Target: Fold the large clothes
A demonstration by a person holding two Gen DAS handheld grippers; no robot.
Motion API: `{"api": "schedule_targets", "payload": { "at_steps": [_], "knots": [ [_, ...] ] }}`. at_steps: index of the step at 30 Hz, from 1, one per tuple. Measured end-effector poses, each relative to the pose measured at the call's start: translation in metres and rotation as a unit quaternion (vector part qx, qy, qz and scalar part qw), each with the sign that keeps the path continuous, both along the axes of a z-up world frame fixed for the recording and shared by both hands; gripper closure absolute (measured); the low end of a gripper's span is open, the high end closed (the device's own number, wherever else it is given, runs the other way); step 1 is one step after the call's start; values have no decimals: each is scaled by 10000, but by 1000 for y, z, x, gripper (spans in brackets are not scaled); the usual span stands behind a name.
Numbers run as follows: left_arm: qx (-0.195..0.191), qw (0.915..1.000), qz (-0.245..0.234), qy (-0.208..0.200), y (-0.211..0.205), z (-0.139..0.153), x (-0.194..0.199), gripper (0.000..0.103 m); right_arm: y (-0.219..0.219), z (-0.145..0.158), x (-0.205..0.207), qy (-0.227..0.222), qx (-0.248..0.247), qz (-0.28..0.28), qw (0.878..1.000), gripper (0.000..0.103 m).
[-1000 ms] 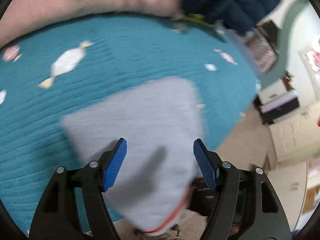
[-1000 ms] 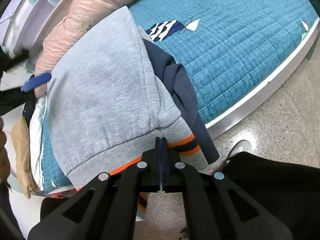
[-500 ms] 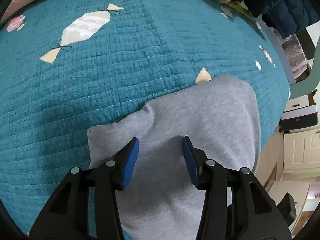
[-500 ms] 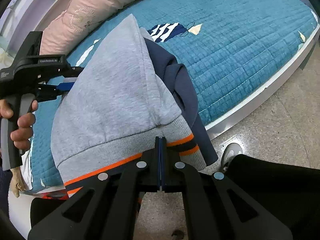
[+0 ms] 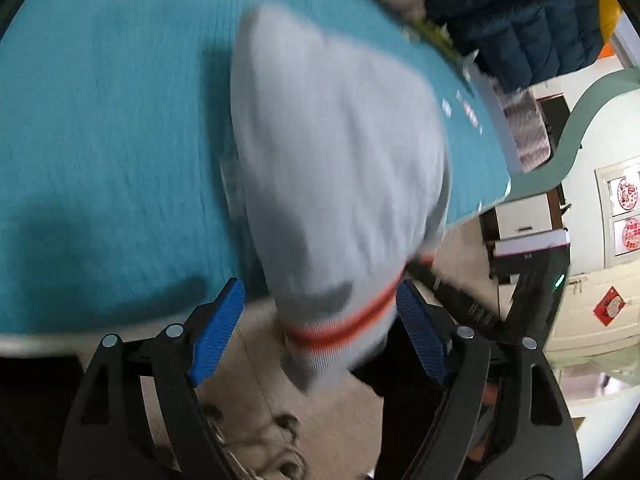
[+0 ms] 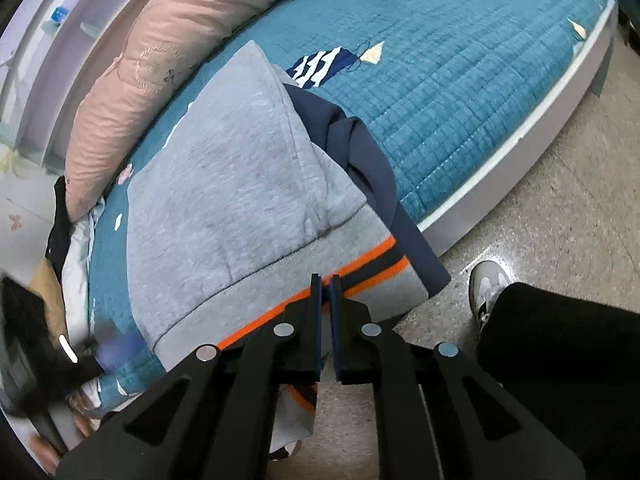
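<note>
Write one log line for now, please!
left gripper: just opened wide, holds nothing | right gripper: just opening, sweater hem between

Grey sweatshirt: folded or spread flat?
Folded: the grey sweatshirt lies doubled on the bed, hem over the edge, navy layer beneath.

Heavy motion blur left; right sharp; curved fisheye edges

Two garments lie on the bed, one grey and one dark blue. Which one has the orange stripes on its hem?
The grey sweatshirt, lying on top. Its ribbed hem carries orange stripes, near the right gripper. The navy garment beneath it, showing at its side, is plain dark blue.
</note>
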State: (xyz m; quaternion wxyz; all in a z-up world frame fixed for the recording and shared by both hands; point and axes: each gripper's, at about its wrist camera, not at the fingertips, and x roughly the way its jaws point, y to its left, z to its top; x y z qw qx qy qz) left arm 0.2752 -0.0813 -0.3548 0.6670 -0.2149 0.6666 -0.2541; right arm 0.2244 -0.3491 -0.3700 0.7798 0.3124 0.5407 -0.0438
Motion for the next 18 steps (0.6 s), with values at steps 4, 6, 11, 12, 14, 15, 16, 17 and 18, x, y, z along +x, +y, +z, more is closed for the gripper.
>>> {"api": "schedule_targets", "payload": {
  "at_steps": [4,6,11,12,14,15,16,17,18],
  "knots": [
    [-361,9977,338,469,-19,-18,-16,24,6,4,-6,25,111,-22,9999,97],
    [-200,9986,321,367,-28,-17,-16,24,8,7,-13,23,231,-57,9997,97],
    [-99,9977,389,541,-39,-23,-8,33,10,12,-39,-5,777,-378,9963,97],
    [-25,9975,376,596,-40,-24,-7,37,12,10,-43,1,904,-406,9951,97],
    [36,9971,383,652,-29,-26,-9,49,15,8,-48,-14,1055,-431,9935,97],
    [74,9966,391,718,-27,-29,-7,50,17,7,-49,-24,1119,-430,9928,97],
    [137,9957,443,804,-24,-34,-5,51,19,5,-50,-2,1199,-408,9919,97],
    [143,9948,518,861,-18,-39,-3,47,20,4,-50,38,1204,-390,9919,97],
    [147,9943,584,881,-12,-43,-1,43,21,4,-50,50,1205,-370,9920,97]
  ]
}}
